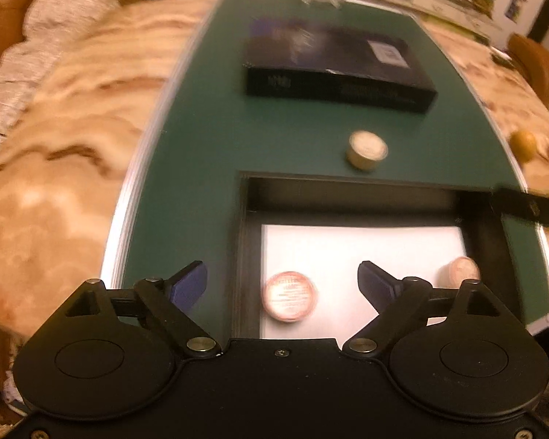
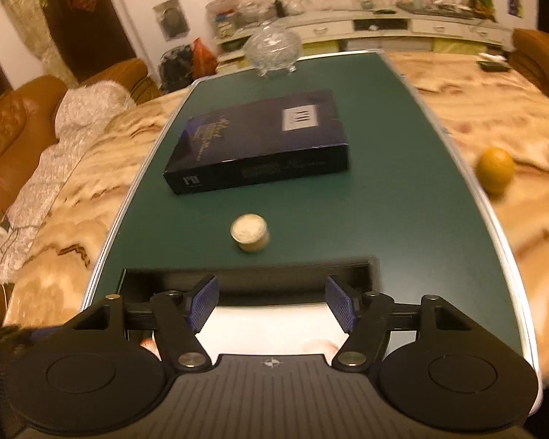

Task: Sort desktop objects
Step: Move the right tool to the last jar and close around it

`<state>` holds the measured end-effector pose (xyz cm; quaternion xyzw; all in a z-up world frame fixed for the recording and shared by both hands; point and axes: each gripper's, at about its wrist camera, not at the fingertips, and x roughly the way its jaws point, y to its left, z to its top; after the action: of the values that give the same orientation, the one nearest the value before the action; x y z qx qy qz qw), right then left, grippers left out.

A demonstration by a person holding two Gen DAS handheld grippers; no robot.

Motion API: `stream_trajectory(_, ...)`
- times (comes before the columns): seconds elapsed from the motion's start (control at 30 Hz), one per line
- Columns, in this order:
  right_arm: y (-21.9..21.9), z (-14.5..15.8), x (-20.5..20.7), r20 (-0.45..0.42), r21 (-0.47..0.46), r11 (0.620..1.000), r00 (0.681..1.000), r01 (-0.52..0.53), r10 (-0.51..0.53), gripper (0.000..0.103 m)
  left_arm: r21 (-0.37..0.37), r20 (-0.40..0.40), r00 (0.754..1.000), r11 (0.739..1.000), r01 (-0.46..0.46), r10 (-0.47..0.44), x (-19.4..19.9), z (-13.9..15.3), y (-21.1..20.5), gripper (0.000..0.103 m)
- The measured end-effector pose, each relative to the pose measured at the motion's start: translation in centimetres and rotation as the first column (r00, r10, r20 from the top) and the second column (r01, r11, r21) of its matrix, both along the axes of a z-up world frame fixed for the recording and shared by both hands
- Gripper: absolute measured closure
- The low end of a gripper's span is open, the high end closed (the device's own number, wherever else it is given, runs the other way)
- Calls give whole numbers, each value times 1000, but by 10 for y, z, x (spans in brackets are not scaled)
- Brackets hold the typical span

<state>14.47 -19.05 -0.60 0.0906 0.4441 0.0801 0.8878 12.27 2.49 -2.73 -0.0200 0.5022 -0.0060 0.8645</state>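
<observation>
Both grippers hover over the tray (image 1: 252, 197) at the mat's (image 1: 208, 139) near edge. Left gripper (image 1: 280, 285) wide open, empty; right gripper (image 2: 272, 305) partly open, empty. Two pink-lidded jars (image 1: 290, 295) already in tray. Gold jar (image 2: 250, 233) upright on mat, axis vertical, just beyond tray: judged small, rigid, light, possibly slick; grip across its sides. Box (image 2: 263, 139) lies flat, long axis crosswise.
</observation>
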Motion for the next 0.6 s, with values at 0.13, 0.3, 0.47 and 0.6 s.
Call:
stream_trajectory(0.13, 23, -16, 44, -46, -19, 999, 998, -44, 43, 35, 17, 3, 1000, 1000, -25, 25, -10, -2, 11, 8)
stream_trajectory(0.3, 47, -47, 87, -76, -57, 996, 995, -63, 59, 35, 29, -20, 998, 998, -63, 64, -15, -14, 29, 7)
stream_trajectory(0.47, 62, -71, 114, -104, -60, 995, 992, -75, 69, 35, 12, -48, 995, 996, -89, 90, -14, -24, 43, 7)
stream_trajectory(0.6, 72, -81, 124, -118, -92, 992, 990, -86, 75, 37, 16, -54, 994, 995, -98, 99, -14, -28, 48, 7)
